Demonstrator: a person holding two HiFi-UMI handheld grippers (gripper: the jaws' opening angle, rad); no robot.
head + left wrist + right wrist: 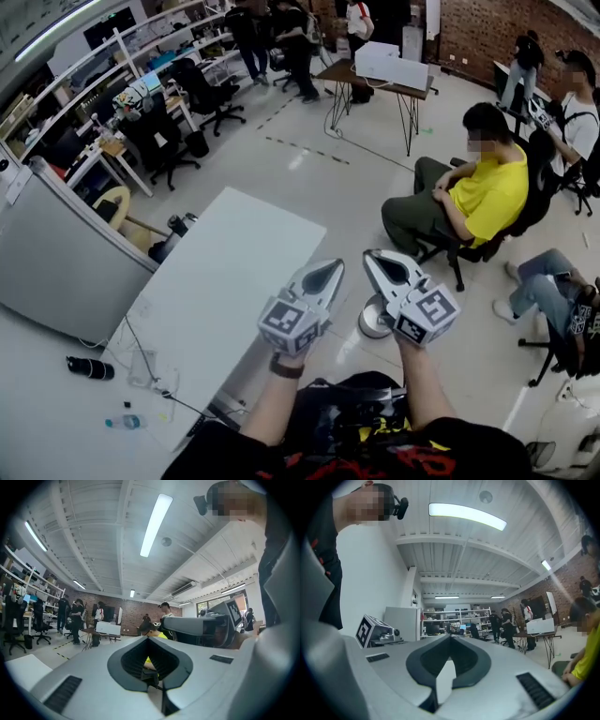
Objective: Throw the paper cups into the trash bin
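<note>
**Both grippers shut and empty, held level**

Your head view shows the left gripper (330, 269) and right gripper (374, 259) side by side, beside a white table (234, 272). Only this view shows a round white container (372, 322) on the floor just under the right gripper – bin or not, unclear. In each gripper view the jaws meet on nothing. Where the paper cups are – cannot tell.

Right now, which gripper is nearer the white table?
Left. The left gripper hangs by the white table, at its right edge; the right gripper is farther right, off it.
</note>
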